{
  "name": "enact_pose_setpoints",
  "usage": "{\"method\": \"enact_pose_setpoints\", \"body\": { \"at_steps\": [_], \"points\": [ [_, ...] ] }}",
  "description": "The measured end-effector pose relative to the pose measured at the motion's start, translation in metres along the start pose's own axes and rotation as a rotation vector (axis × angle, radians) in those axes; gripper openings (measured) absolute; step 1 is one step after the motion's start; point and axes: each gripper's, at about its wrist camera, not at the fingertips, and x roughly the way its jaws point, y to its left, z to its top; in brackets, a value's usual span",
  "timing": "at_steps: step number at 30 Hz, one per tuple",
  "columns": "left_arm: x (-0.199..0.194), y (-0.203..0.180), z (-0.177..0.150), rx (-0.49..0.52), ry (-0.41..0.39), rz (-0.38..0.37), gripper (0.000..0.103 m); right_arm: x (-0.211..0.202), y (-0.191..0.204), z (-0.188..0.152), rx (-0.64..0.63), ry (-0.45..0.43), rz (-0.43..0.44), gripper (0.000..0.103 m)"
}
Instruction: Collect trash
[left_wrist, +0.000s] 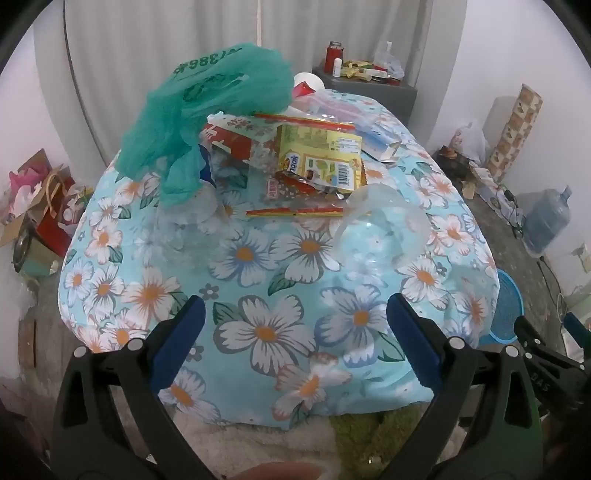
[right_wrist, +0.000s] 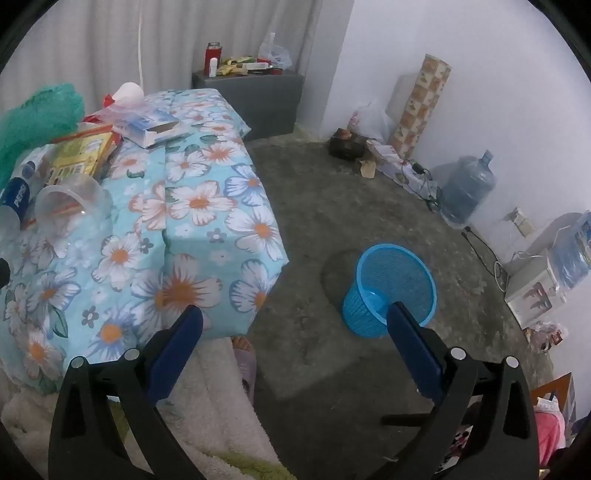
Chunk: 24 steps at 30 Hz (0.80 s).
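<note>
Trash lies heaped on a table under a flowered blue cloth: a green plastic bag, a yellow snack box, a red carton, a clear plastic cup on its side, and a clear bottle. My left gripper hovers open over the cloth's near edge, short of the trash. My right gripper hangs open over the floor beside the table corner, with a blue basket standing empty just beyond its right finger. Nothing is held.
A grey cabinet with small items stands behind the table. Along the right wall are a water jug, a patterned roll, cables and boxes. Gift bags crowd the floor at left. A white fuzzy rug lies below.
</note>
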Motion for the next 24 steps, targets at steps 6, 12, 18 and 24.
{"method": "enact_pose_setpoints", "body": {
  "at_steps": [6,12,18,24],
  "points": [
    [0.001,0.000,0.002,-0.002,0.009,0.001,0.094,-0.001,0.001,0.000,-0.006,0.004,-0.005,0.097],
    [0.006,0.009,0.005,-0.005,0.006,-0.001,0.094,-0.002,0.003,0.000,-0.008,0.004,-0.016,0.097],
    [0.005,0.010,0.001,-0.012,0.005,0.001,0.094,0.000,0.002,0.003,-0.008,0.006,-0.016,0.097],
    [0.006,0.011,0.000,-0.026,0.007,0.009,0.094,0.000,0.004,0.003,-0.009,0.004,-0.018,0.097]
  ]
}}
